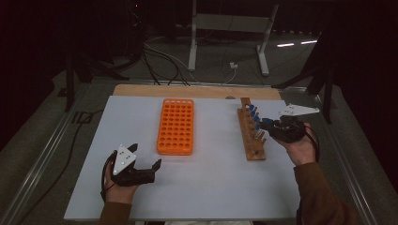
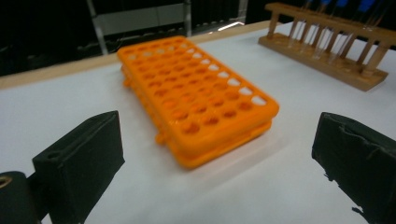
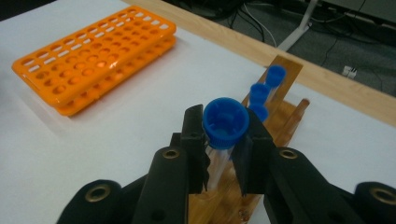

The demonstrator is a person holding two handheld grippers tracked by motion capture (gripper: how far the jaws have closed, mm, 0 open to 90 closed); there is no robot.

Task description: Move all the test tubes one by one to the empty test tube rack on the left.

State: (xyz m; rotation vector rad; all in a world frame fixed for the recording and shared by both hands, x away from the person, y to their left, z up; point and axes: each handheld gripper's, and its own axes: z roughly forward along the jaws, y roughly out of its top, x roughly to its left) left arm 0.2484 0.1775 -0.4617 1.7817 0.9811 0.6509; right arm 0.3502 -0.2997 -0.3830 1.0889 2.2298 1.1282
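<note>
Worktop (image 1: 202, 187) under your hands is a plain white board on a pale wooden table whose far edge shows as a tan strip; beyond it the room is dark, with grey floor, loose cables and the legs of a white metal stand (image 1: 230, 37). No brand, label or writing can be read anywhere.

Your right claw (image 3: 225, 135) is clamped on a clear test tube (image 3: 218, 161) just under its blue ribbed screw cap (image 3: 226, 122). The tube stands upright over the near part of the wooden tube rack (image 1: 252, 136), on the right side of the board; its lower end seems to sit down among the rack's pegs, though your claw hides that part. Further blue-capped tubes (image 3: 264, 93) stand in the rack behind it.

Your left claw (image 1: 146, 164) rests low at the near left of the board, spread wide and holding nothing, pointed at the orange multi-hole tube rack (image 2: 196, 93), which lies flat at the board's centre, its holes unfilled.
</note>
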